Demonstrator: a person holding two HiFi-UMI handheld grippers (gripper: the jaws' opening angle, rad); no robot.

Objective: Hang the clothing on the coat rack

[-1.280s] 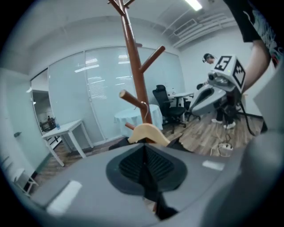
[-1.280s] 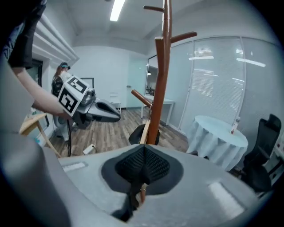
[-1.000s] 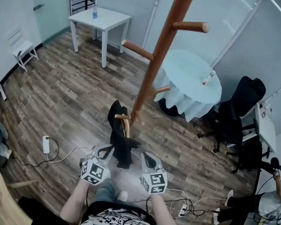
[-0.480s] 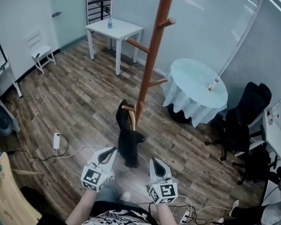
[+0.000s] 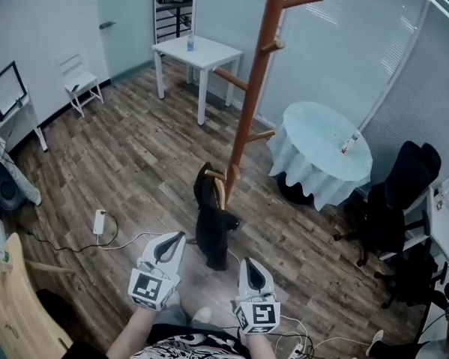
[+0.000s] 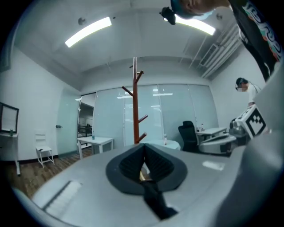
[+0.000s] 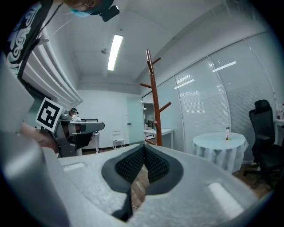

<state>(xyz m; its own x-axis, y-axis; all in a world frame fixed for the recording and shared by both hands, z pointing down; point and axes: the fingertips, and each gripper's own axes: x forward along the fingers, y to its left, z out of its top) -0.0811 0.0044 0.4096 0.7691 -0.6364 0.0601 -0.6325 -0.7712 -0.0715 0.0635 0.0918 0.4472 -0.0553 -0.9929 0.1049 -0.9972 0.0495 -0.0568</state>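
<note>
The black clothing [image 5: 210,230] hangs from a low peg of the coat rack [image 5: 246,116], so the hanging looks done and nothing seems left. The left gripper [image 5: 173,243] and right gripper [image 5: 250,268] are both clenched on nothing, held apart from the clothing.

Clothing [image 5: 211,228] on coat rack [image 5: 250,109] low peg, round table [image 5: 325,145] R, small table [image 5: 198,53] behind

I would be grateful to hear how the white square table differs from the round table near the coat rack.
The white square table has a bare top on thin exposed legs; the round table is draped in a pale cloth that hides its base. The square one stands left of the coat rack, the round one right. Both are pale and stand on the wood floor.
</note>
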